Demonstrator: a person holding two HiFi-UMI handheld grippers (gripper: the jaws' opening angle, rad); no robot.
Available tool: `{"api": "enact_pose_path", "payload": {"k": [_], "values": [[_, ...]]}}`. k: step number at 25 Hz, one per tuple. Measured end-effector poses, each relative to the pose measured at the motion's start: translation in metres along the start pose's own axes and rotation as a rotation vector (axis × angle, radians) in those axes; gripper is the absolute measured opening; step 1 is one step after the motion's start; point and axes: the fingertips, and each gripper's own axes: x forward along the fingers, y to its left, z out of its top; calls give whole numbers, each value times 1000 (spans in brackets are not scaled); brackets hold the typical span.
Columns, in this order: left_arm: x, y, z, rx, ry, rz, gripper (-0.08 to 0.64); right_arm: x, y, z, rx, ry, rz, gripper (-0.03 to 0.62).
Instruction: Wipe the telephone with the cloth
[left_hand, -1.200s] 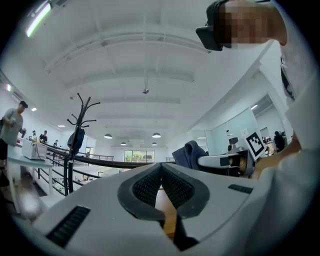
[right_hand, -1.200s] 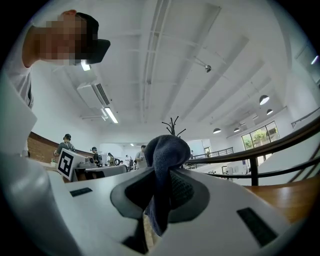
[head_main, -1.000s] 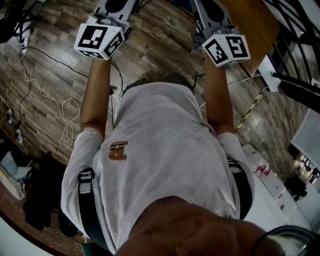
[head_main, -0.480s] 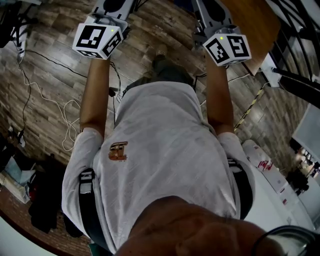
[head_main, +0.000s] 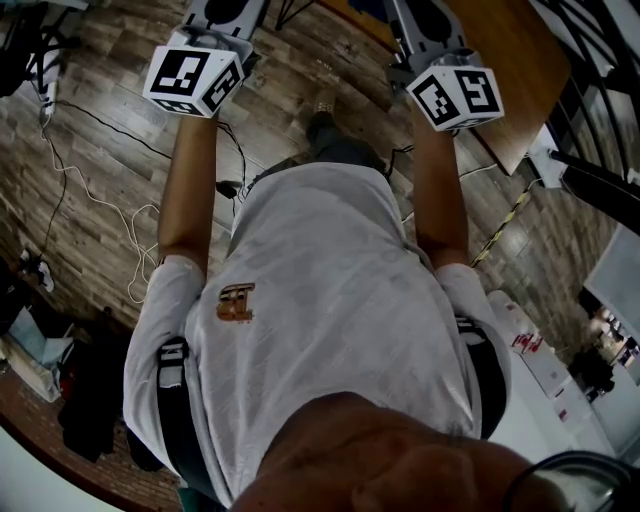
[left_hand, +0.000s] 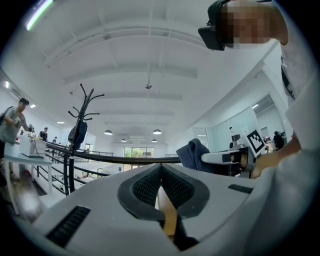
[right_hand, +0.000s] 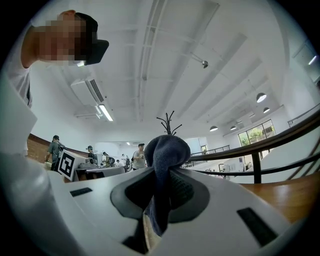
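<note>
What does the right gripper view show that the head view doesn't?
Only the right gripper view shows the dark blue cloth, pinched between the shut jaws of the right gripper. It also shows the ceiling, a coat stand and people at desks far off. Only the head view shows the wooden floor and the loose cables lying on it. Both show the person holding the grippers and the left gripper's marker cube.
</note>
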Motion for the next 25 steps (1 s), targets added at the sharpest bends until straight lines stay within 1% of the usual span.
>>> {"api": "enact_pose_path", "payload": {"k": [13,21,25], "values": [[129,82,-26,6,41,-4,18,99,-109,-5,16,25,1,72],[210,119,-53,4,101,6,18,151,-182,-19,53,69,3,72],[243,139,-65,8,127,17,18,177,-210,-24,76,86,9,72]]}}
